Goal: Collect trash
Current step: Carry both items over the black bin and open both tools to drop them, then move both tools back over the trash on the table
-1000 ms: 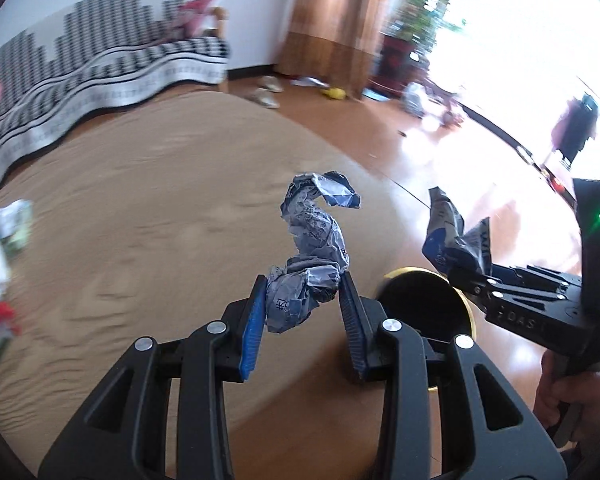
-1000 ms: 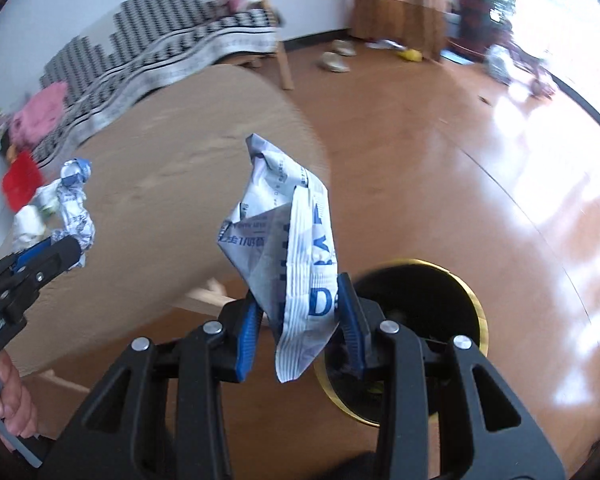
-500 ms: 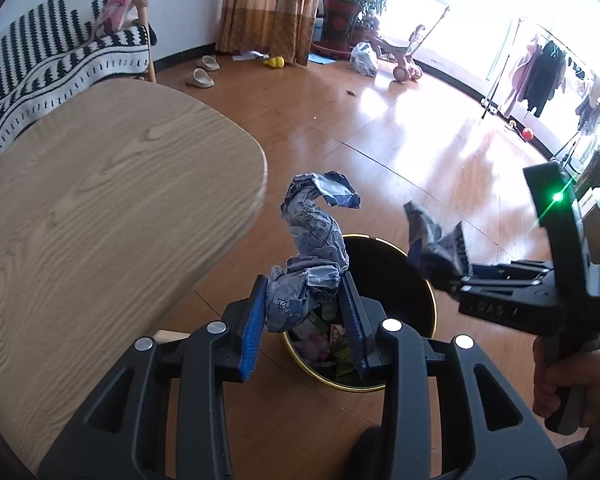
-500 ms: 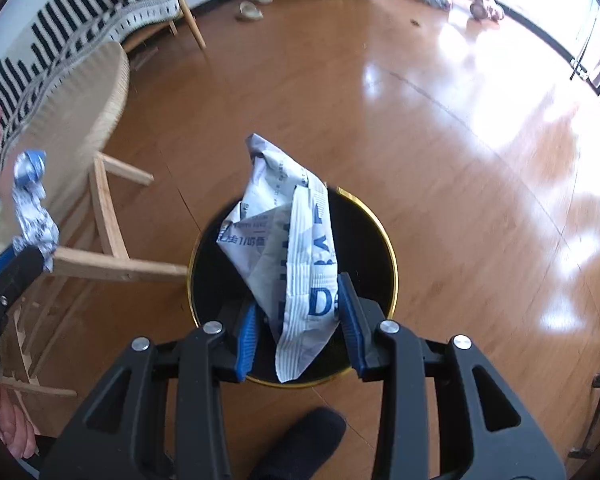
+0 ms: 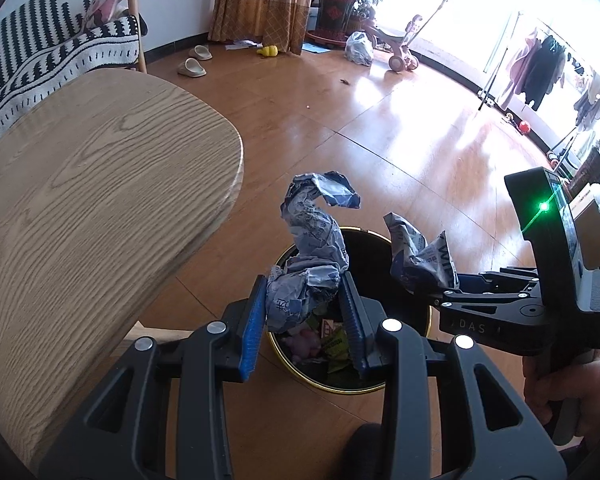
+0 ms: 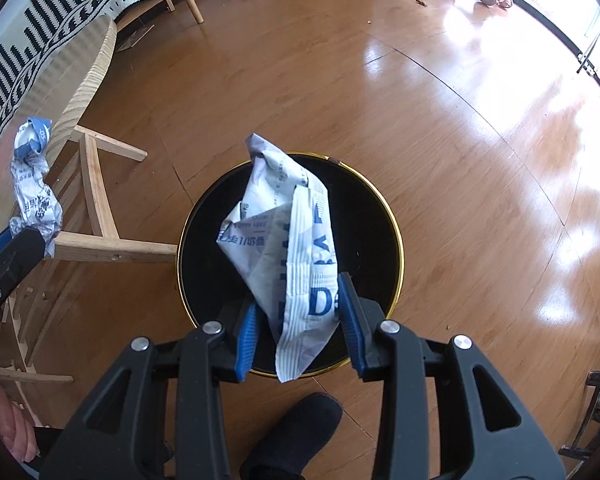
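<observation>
My left gripper [image 5: 304, 320] is shut on a twisted, crumpled blue-and-white wrapper [image 5: 312, 248], held just above the near rim of a round black trash bin [image 5: 384, 252] with a gold edge. Colourful litter lies in the bin's bottom. My right gripper [image 6: 298, 320] is shut on a flatter white wrapper with blue print [image 6: 288, 248], hanging right over the bin's black inside [image 6: 360, 216]. In the left wrist view the right gripper [image 5: 440, 286] holds that wrapper [image 5: 420, 256] over the bin's right side. The left gripper's wrapper [image 6: 34, 188] shows at the left of the right wrist view.
A rounded wooden table [image 5: 92, 200] stands left of the bin, its pale legs [image 6: 96, 208] close to the rim. A black slipper [image 6: 292, 436] sits at the bin's near side. A striped sofa [image 5: 40, 64], slippers [image 5: 192, 68] and a tricycle [image 5: 396, 52] lie farther off on the wood floor.
Both grippers swung away from the table top and down toward the bin, each still clamping its wrapper. In the last half second they hardly moved.
</observation>
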Demonstrator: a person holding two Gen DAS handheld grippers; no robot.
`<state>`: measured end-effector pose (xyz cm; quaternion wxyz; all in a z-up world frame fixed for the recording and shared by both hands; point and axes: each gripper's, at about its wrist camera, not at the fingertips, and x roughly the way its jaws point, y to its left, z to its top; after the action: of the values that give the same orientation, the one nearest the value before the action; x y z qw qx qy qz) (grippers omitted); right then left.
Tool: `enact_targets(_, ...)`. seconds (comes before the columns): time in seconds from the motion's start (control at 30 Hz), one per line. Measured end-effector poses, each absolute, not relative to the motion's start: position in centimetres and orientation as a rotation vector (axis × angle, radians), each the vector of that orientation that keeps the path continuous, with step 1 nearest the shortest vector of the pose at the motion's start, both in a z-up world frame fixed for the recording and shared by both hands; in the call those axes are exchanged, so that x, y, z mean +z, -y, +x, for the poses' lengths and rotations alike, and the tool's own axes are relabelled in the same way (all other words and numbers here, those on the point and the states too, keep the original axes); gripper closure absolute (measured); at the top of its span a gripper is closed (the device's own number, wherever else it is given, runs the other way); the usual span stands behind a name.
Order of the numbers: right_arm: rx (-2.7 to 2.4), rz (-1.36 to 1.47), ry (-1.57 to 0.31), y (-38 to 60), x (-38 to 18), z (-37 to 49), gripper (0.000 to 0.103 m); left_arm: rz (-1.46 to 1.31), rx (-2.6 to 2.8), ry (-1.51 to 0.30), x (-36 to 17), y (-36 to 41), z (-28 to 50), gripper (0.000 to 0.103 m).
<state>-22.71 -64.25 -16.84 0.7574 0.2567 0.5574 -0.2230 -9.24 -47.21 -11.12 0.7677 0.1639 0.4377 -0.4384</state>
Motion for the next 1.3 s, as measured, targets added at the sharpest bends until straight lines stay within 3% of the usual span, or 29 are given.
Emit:
enact_targets(0.1, -0.487, 0.578, -1.2, 64.8, -16.6, -23.0, 0.057, 0.36, -0.953, -0.955, -11.5, 47.4, -9.2, 0.067)
enact_targets(0.13, -0.491, 0.579, -1.195, 65.1, -16.4, -23.2, 0.037, 0.362, -0.954, -0.956, -11.5, 47.4, -9.2, 0.067)
enact_targets(0.17, -0.497, 0.576, -1.185, 65.2, -16.3, -23.2, 0.028, 0.364, -0.956, -0.959, -11.6, 47.4, -9.2, 0.067)
enact_targets(0.73, -0.646, 0.664, -1.095, 68.0, -15.0, -26.6, 0.023, 0.382, -1.065, -1.051, -15.2, 51.3, -11.0, 0.066)
enact_targets(0.77, -0.658, 0.668, -1.083, 68.1, -14.7, -26.9, 0.022, 0.379, -1.071, -1.046, -15.1, 51.3, -11.1, 0.061)
enact_targets(0.87, -0.685, 0.683, -1.045, 68.7, -14.0, -27.6, 0.019, 0.358, -1.087, -1.026, -14.8, 51.3, -11.3, 0.023)
enact_targets(1.17, -0.657, 0.662, -1.024, 67.6, -12.5, -26.1, 0.019, 0.36, -1.055, -0.998, -13.6, 49.8, -10.7, 0.022)
enact_targets(1.3, -0.626, 0.626, -1.002, 65.8, -11.0, -23.7, 0.019, 0.341, -1.018, -0.964, -11.9, 47.7, -9.5, 0.016)
